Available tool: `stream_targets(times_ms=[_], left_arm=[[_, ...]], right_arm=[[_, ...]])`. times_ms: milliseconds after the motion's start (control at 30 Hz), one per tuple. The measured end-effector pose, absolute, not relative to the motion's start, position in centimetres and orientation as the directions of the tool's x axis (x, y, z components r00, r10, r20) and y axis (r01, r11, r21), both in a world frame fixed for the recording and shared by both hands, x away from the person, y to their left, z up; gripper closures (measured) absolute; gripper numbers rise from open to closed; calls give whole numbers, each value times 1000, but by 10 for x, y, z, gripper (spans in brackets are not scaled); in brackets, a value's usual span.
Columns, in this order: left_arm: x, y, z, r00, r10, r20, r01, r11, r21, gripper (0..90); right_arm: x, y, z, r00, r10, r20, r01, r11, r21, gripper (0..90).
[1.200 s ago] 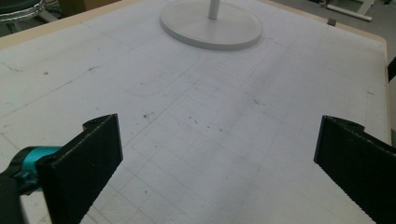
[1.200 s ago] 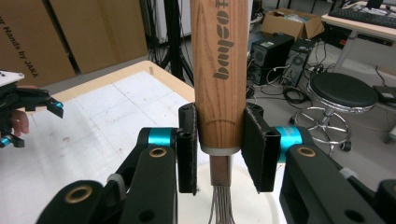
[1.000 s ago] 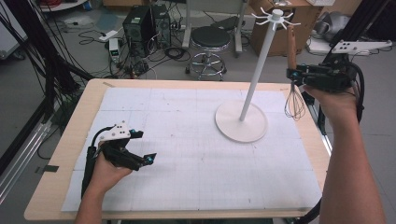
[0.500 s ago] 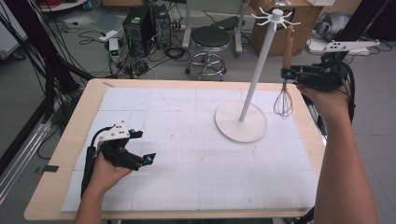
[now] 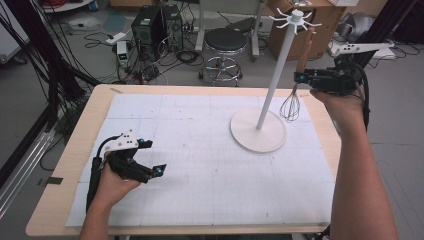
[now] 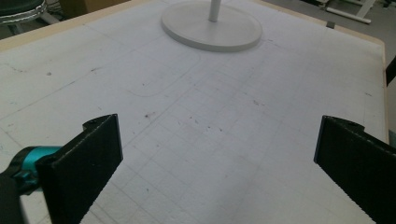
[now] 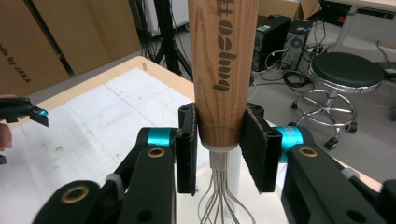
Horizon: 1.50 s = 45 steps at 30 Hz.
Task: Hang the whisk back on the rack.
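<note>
Grey floor strewn with cables (image 5: 165, 57), black stool (image 5: 227, 42), computer tower (image 5: 150, 25), cardboard boxes (image 7: 60, 37), wooden table (image 5: 65, 165)

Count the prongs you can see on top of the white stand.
7 thin white prongs show around the cap of the white pole stand: about three fan left, two right, two toward the front. Some may be hidden behind the cap or the wooden-handled wire whisk beside it.
</note>
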<state>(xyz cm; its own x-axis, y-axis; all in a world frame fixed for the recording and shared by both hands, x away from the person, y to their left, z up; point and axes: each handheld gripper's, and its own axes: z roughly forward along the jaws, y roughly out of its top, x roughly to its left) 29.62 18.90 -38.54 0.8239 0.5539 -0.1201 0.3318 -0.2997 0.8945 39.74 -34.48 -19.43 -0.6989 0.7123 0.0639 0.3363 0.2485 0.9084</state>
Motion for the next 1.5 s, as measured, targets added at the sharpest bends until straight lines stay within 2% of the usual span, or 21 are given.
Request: stream_targets(times_ms=[67,300,567,733,1167,1500], left_arm=[[296,189,-385,824,553,-121,332,-298,895,17],[296,189,-385,823,555,-120,332,-298,895,17],[296,190,-385,822,556,-124,335,-296,895,17],[295,189,-385,823,555,-121,333,-299,894,17],[295,190,-386,820,558,-124,336,-296,894,16],[295,190,-385,823,554,-122,333,-297,895,17]], right_arm=[[398,-345,-195,-700,711,65,337,249,908,546],[392,-346,-195,-721,690,63,321,251,913,396],[377,-341,-190,-754,657,27,287,291,912,340],[371,-344,-197,-772,635,35,266,273,925,312],[365,-330,-215,-793,609,34,255,281,925,152],[357,-312,-225,-825,565,26,222,281,934,100]])
